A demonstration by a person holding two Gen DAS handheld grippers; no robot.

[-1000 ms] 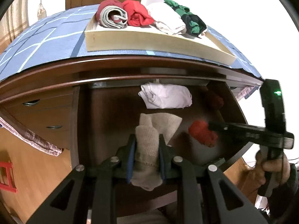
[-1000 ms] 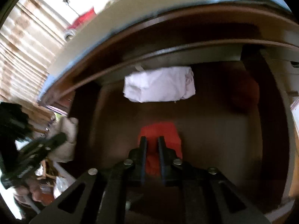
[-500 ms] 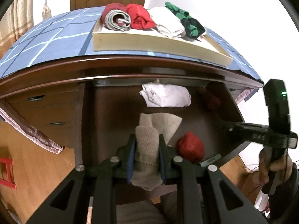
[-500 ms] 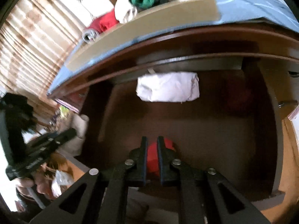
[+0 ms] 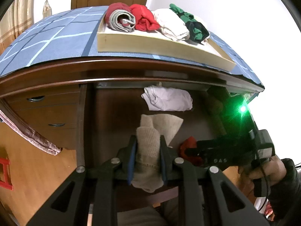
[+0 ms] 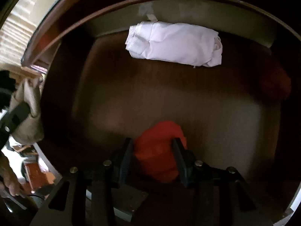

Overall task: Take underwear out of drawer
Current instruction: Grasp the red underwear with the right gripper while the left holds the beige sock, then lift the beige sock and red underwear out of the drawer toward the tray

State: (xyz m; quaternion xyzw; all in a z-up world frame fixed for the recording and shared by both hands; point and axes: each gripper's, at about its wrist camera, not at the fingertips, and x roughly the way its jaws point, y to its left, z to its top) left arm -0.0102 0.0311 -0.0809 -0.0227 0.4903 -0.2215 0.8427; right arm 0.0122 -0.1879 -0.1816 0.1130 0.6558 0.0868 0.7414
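Left wrist view: the left gripper [image 5: 147, 157] is clamped on a beige knit underwear [image 5: 148, 156], cloth bunched between the jaws and hanging below them. Ahead of the jaws, inside the open drawer [image 5: 80, 124], lies a folded white garment [image 5: 167, 100]. To the right, the right gripper [image 5: 190, 151] has a red item at its tips. The tray [image 5: 143, 44] of rolled garments sits above on the dresser top. Right wrist view: the jaws stand fairly wide around a red underwear [image 6: 160, 150], touching its sides; whether they grip firmly, I cannot tell. Recommendation: close fully on the red bundle before lifting, raise both straight up clear of the drawer front, avoid snagging the white garment [image 6: 175, 44].
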